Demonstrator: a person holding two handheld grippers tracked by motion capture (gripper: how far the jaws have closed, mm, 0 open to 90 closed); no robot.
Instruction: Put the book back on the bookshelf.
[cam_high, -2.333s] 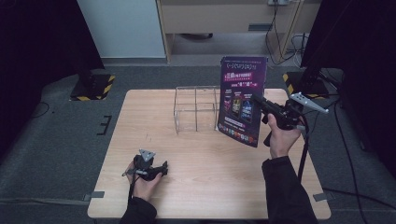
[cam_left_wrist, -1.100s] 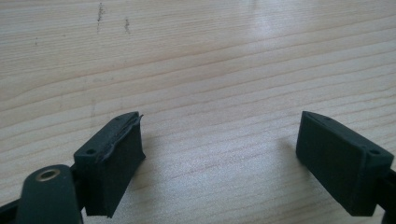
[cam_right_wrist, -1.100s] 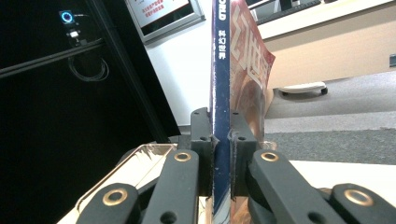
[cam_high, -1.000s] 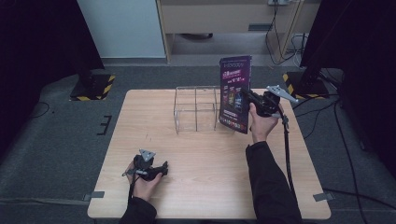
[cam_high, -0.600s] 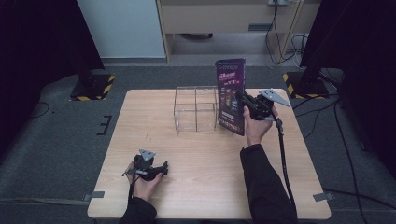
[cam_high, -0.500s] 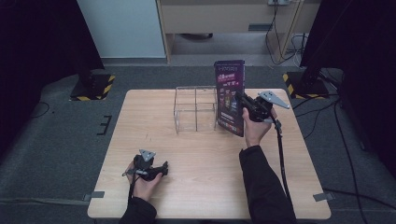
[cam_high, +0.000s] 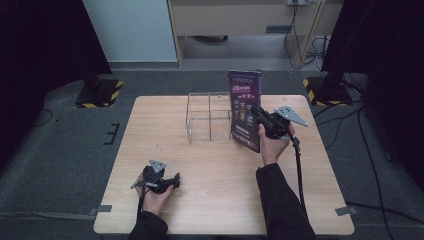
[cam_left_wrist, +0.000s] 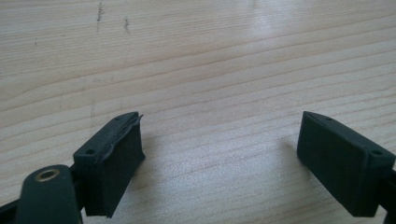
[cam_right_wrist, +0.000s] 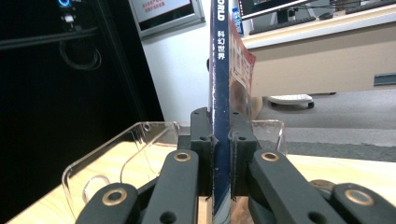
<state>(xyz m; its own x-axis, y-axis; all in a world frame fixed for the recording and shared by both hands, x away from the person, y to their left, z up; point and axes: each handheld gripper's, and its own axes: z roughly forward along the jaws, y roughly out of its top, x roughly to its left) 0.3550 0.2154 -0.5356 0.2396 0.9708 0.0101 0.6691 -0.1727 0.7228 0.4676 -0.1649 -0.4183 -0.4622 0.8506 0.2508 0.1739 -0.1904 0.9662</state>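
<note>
Purple glossy magazine (cam_high: 245, 111), clamped upright in right gripper (cam_high: 265, 121), has moved left beside clear acrylic rack (cam_high: 208, 117), ready for slotting; left gripper (cam_high: 165, 184) rests wide open, empty.

Both of the person's forearms wear dark, near-black sleeves (cam_high: 278, 200). Each hand grips a black tool: the left gripper (cam_high: 159, 181) and the right gripper (cam_high: 270, 122) both carry a pale grey three-cornered plate on top, and a thin dark cable (cam_high: 299, 170) trails from the right one. Up close the jaws are matt black blocks with small screw holes, on arms with brass-coloured rivets (cam_right_wrist: 182, 157).
</note>
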